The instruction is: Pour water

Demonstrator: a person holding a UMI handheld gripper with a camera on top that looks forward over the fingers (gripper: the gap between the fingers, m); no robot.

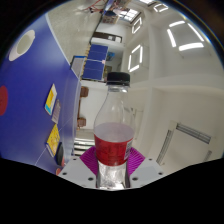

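Note:
A clear plastic bottle (114, 125) with a black cap (118, 78) stands between my fingers, held tilted so that the room behind it is slanted. Red liquid (112, 147) fills its lower part. My gripper (112, 168) is shut on the bottle's lower body. A purple pad (89, 158) presses against its left side and the other pad (136, 156) against its right. The bottle's base is hidden between the fingers. No cup or other vessel shows in the view.
A blue wall (30, 95) with yellow posters (50, 98) lies to the left of the bottle. Blue tables (100, 65) stand beyond it. Ceiling lights (185, 40) and a white wall lie to the right.

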